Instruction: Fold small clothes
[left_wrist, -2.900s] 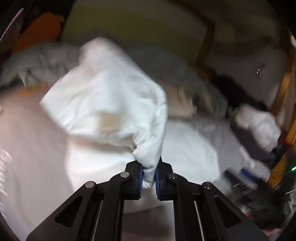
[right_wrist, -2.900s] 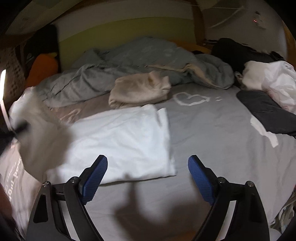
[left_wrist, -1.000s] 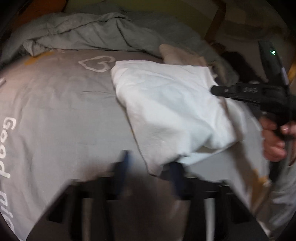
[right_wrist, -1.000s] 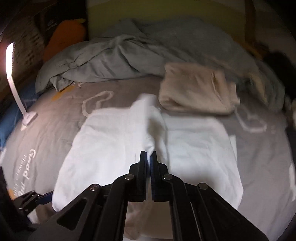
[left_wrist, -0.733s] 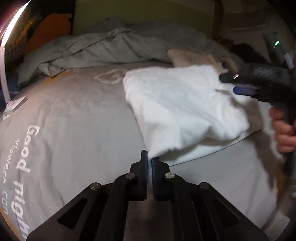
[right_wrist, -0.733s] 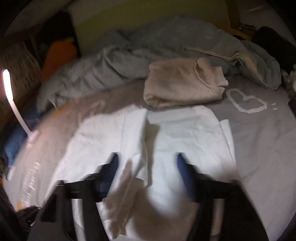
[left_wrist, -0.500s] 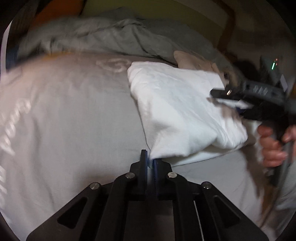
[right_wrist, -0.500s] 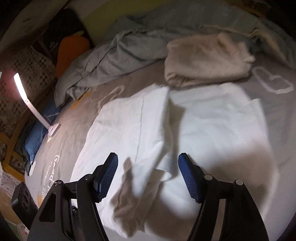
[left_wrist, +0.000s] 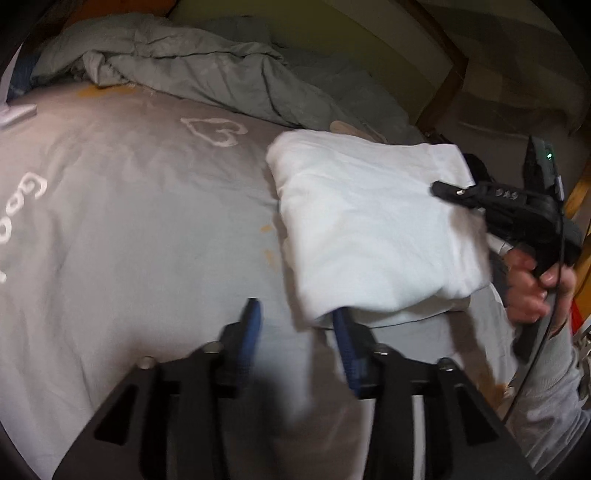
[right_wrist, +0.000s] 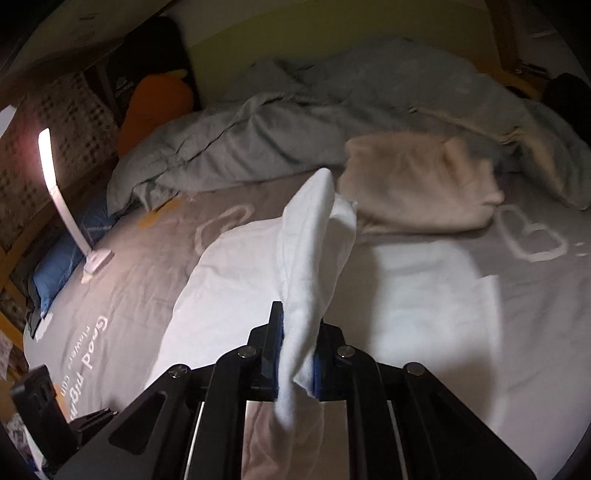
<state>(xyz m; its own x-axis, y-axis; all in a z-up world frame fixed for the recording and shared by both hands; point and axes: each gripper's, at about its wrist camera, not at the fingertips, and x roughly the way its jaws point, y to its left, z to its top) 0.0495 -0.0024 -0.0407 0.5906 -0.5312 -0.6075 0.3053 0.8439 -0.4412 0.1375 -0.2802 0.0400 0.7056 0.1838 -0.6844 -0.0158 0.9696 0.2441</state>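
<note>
Pinching: right gripper (right_wrist: 297, 354) has just closed on a raised fold of the white garment (right_wrist: 229, 280), cloth between its pads.
Released: left gripper (left_wrist: 295, 332) has just spread; the garment's (left_wrist: 369, 229) near corner touches its right pad, unpinched.
Lie: on the grey bed sheet (left_wrist: 129, 221), long axis running away from the left gripper.
Count: one white garment, one folded beige garment (right_wrist: 417, 184), two grippers.

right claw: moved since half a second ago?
Yes. The right claw has just been closing and now pinches the white cloth garment, raising a fold in front of the folded beige cloth.
</note>
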